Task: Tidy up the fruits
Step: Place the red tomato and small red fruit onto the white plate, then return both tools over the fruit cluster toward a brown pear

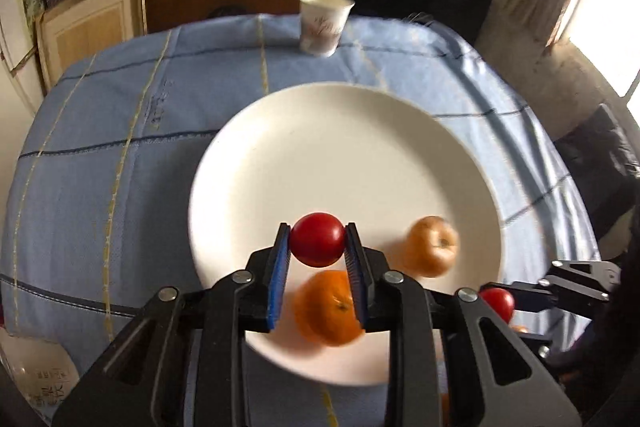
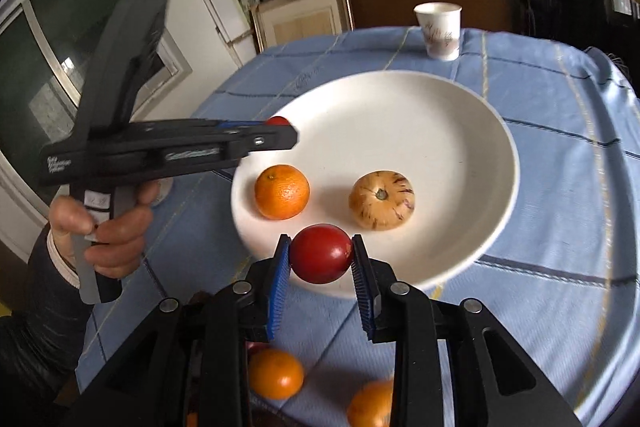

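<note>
A broad white round plate (image 2: 472, 155) sat on the pale blue checked tablecloth (image 2: 560, 227) and held two pieces of fruit, set apart from each other near its front: a round orange tangerine (image 2: 282, 191) on the left and a squat yellowish fruit with faint purple streaks (image 2: 382, 200) on the right. The left gripper (image 1: 317, 241) had its blue-padded jaws closed on a small glossy red fruit (image 1: 317, 239), carried above the plate's near part — in the right wrist view it hung over the plate's left rim, a person's hand (image 2: 108, 227) around the handle. The right gripper (image 2: 321, 254) likewise clamped a second red round fruit (image 2: 321, 254) over the plate's front edge. Two more loose orange tangerines (image 2: 275, 373) lay on the cloth in front of the plate. Beyond it — near the table's far edge — a white paper cup with a faint printed pattern (image 2: 439, 31) stood upright; its inside could not be seen.
</note>
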Available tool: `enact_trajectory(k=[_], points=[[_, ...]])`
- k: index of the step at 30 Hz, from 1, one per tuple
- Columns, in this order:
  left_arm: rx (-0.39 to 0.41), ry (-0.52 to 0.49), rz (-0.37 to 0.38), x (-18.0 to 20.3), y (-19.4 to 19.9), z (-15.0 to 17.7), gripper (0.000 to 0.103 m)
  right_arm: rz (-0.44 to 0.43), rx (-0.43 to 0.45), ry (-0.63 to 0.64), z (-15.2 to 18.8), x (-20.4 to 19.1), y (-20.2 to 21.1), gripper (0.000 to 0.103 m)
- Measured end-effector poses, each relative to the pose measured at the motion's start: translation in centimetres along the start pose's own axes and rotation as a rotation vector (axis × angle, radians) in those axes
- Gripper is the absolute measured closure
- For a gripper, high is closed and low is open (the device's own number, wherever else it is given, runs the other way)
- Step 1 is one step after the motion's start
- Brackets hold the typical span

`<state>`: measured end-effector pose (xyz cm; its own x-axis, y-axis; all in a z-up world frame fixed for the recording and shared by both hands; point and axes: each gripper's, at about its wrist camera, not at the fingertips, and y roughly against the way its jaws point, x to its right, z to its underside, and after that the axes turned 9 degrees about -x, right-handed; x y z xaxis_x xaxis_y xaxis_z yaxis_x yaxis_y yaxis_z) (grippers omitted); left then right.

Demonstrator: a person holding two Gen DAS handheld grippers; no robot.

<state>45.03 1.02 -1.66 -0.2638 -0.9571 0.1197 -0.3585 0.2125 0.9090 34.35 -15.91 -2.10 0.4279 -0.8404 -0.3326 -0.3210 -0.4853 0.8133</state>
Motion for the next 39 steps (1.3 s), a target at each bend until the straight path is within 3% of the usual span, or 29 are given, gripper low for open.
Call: enact_trajectory(k=[1,2,5,7,10,14,19,22,24,27,34,39], points=[[0.002,0.0,-0.006,-0.1,0.0,0.1,0.052,-0.01,-0.01,-0.003,-0.3,0.1,-0.1,0.061],[0.019,0.001,-0.015,-0.1,0.3,0.3,0.047,-0.015,-0.004,-0.009,-0.4,0.2,0.1,0.057],[0.072,-0.015,-0.011,0.1,2.3,1.2,0.036,-0.02,0.045,-0.011,-0.1,0.2,1.8,0.056],[0.106,0.0,-0.005,0.3,4.0,2.4,0.019,-0.026,0.073,-0.032,0.5,0.4,3.1,0.054],[0.173,0.019,-0.017,0.6,6.9,5.4,0.01,-0.024,0.122,-0.046,2.8,0.4,5.4,0.047],[0.233,0.027,-0.079,1.3,9.6,10.4,0.007,0.031,0.171,-0.036,7.6,-0.3,7.7,0.045],[0.258,0.052,-0.037,1.4,11.4,16.7,0.005,0.181,0.199,0.04,15.1,-2.2,9.3,0.045],[0.273,0.068,-0.053,1.4,11.3,20.0,0.005,0.127,0.183,-0.011,18.2,-1.8,9.6,0.046],[0.265,0.088,-0.022,1.3,10.7,22.1,0.005,0.124,0.182,-0.052,19.7,-1.5,9.8,0.047],[0.221,0.097,0.018,1.1,9.6,24.0,0.005,0.125,0.19,-0.096,21.0,-0.9,10.0,0.047],[0.223,0.062,-0.029,1.9,10.2,27.6,0.005,0.143,0.187,-0.095,22.3,-0.9,9.9,0.047],[0.212,0.038,-0.036,3.1,9.5,29.5,0.005,0.121,0.181,-0.183,22.2,0.3,9.2,0.052]])
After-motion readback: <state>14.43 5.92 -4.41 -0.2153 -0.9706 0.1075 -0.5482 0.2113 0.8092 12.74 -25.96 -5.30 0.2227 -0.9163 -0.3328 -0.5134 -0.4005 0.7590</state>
